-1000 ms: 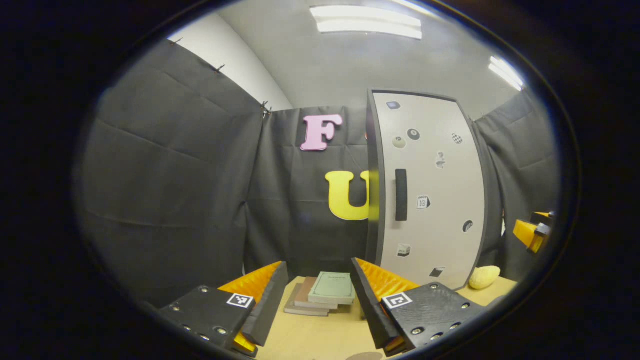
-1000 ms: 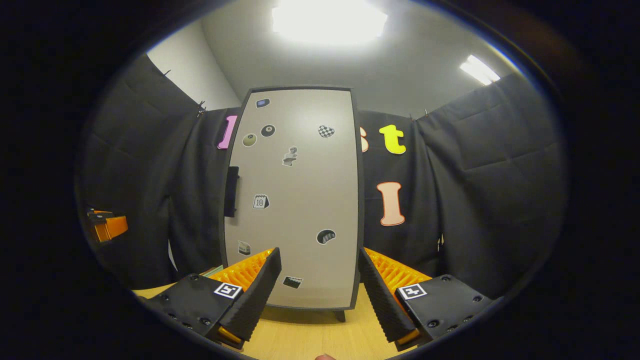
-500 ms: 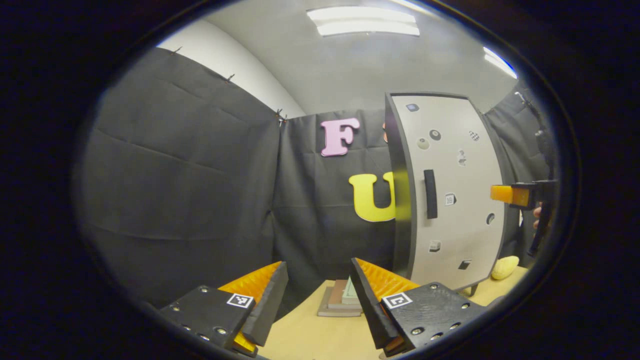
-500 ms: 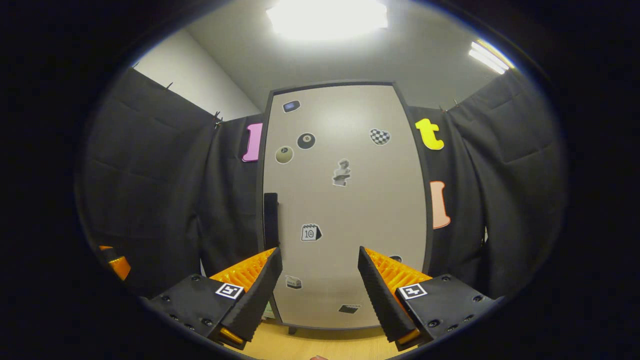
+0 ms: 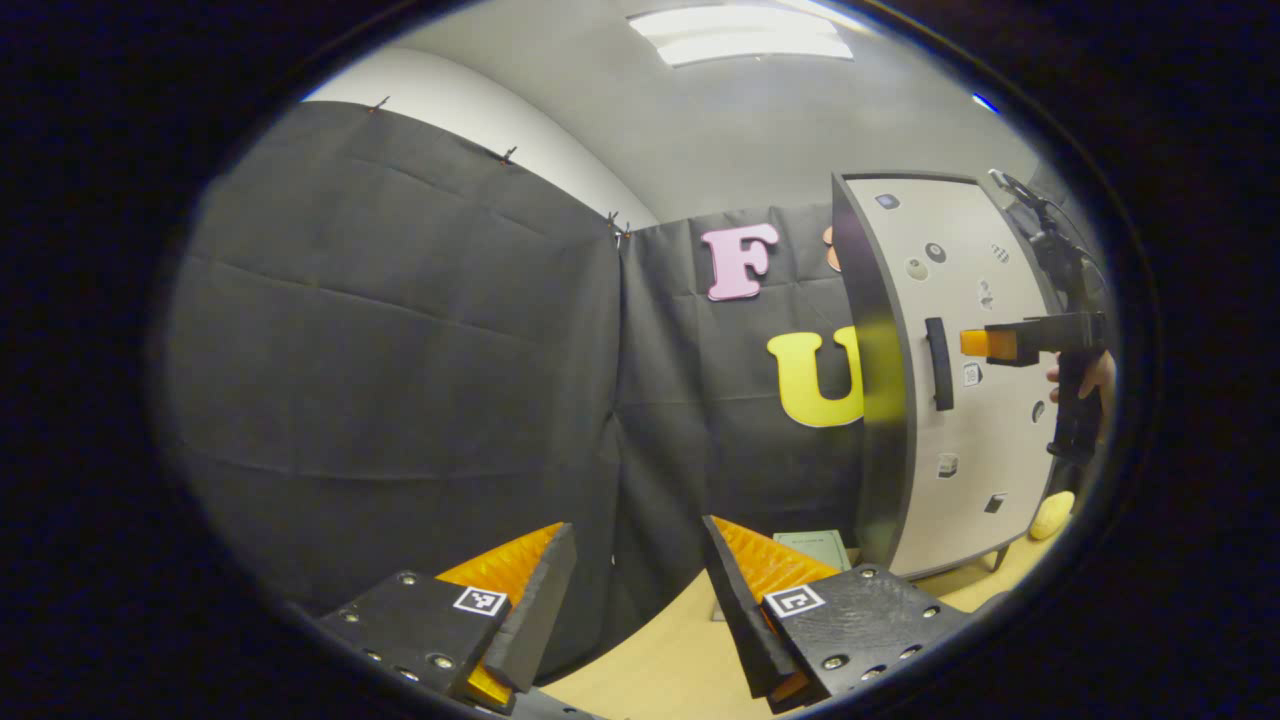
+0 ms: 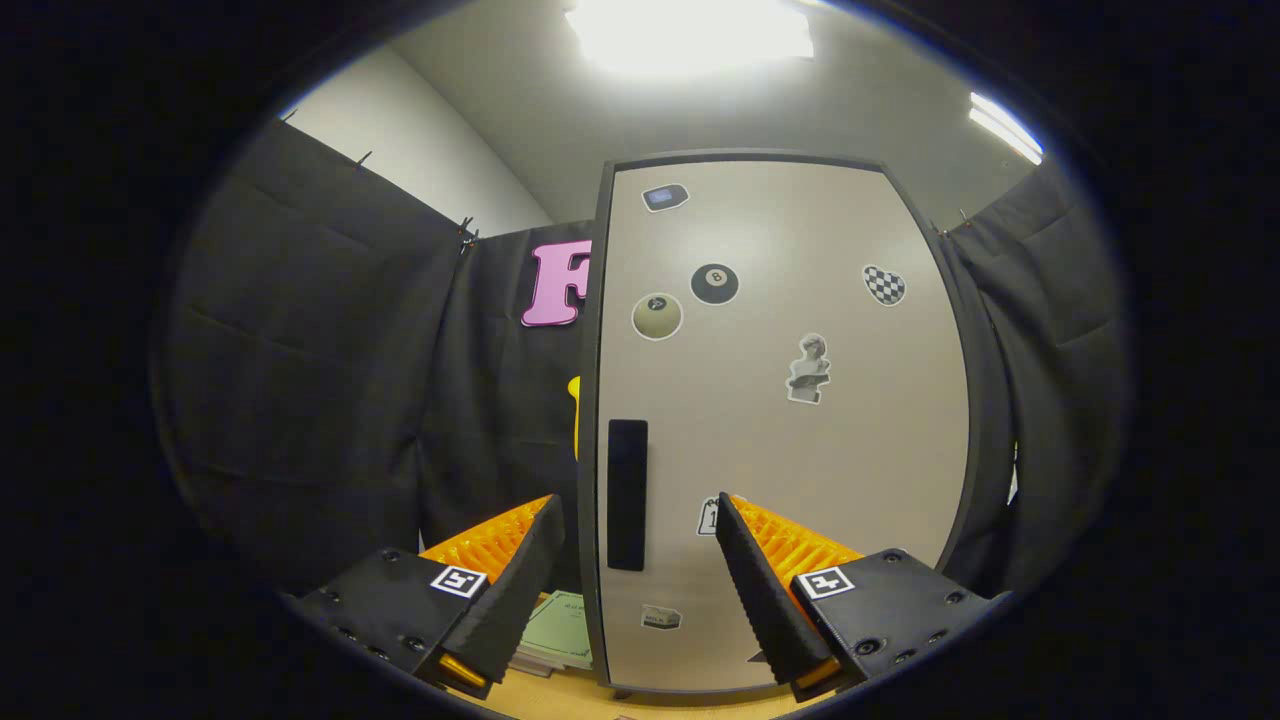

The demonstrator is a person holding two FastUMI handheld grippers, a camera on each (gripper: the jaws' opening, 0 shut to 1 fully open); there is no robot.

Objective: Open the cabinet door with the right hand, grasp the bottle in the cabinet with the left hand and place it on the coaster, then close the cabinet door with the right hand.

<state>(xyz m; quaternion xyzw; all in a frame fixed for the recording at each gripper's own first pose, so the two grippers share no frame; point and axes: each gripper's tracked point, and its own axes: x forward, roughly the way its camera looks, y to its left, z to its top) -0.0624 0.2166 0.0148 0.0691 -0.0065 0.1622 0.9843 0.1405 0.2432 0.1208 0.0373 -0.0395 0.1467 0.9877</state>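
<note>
Since a second ago you've closed in on the cabinet door (image 6: 780, 430) with the right gripper (image 6: 635, 570), so its dark bar handle (image 6: 627, 495) now sits between the spread fingers, nothing pinched yet. That lines you up for the pull. Door's a smooth matte panel dotted with stickers. Your left gripper (image 5: 635, 590) hangs back, wide open and empty, over the pale wood table (image 5: 660, 670). Bottle's presumably behind the closed door, can't tell from here.

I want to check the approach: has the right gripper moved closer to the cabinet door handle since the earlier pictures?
Yes. The right gripper has advanced toward the cabinet door; its open fingers now frame the handle.
</note>
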